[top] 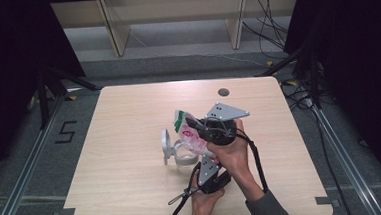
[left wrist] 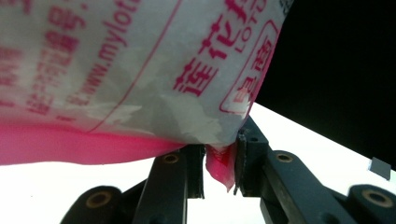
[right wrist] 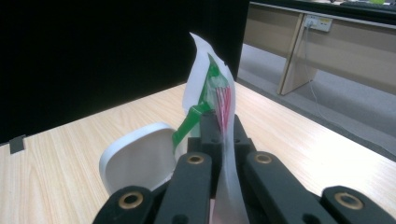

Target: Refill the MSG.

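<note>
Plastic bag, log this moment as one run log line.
plastic bag: held over clear container | left gripper: shut on bag corner | right gripper: shut on bag edge

One printed bag (top: 189, 132), one clear container (top: 184, 155), two grippers, one table (top: 130, 141).

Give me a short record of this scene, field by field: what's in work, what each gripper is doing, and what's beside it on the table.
item in hand: plastic bag with red print and a green edge
left gripper: shut on a pink corner of the bag
right gripper: shut on the bag's upper edge
container: clear, on the table under the bag
lid: white, hinged open, upright beside the container
surface: light wooden table
</note>
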Available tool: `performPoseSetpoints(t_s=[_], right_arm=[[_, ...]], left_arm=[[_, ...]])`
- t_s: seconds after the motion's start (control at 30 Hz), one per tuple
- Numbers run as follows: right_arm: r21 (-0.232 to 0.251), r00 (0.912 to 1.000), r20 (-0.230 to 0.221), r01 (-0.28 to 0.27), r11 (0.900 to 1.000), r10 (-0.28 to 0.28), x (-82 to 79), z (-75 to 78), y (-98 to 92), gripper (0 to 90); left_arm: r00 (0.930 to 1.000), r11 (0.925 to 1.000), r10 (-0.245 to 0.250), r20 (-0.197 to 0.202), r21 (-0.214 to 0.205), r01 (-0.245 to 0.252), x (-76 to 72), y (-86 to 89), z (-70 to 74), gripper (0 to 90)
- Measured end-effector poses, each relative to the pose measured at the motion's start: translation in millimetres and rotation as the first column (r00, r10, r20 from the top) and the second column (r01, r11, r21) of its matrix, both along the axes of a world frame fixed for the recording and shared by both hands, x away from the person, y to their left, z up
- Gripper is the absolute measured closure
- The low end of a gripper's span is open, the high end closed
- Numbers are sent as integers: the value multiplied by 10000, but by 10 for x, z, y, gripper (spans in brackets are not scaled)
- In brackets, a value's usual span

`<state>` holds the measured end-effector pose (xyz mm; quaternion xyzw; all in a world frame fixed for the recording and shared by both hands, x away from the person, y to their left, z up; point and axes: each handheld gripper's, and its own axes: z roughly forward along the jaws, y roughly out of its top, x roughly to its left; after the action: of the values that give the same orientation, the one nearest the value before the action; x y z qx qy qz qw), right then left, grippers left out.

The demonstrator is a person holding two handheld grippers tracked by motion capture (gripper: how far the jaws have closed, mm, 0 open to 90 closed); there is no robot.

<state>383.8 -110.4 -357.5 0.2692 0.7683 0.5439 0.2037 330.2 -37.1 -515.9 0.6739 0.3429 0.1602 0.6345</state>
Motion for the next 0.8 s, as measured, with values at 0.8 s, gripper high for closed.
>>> performPoseSetpoints(t_s=[0.8], right_arm=[[-22,9998,161,-127,9999,127,-9,7,50,900]], left_arm=[[9999,9999,-73,111,-81,74,2,-6,15,759]])
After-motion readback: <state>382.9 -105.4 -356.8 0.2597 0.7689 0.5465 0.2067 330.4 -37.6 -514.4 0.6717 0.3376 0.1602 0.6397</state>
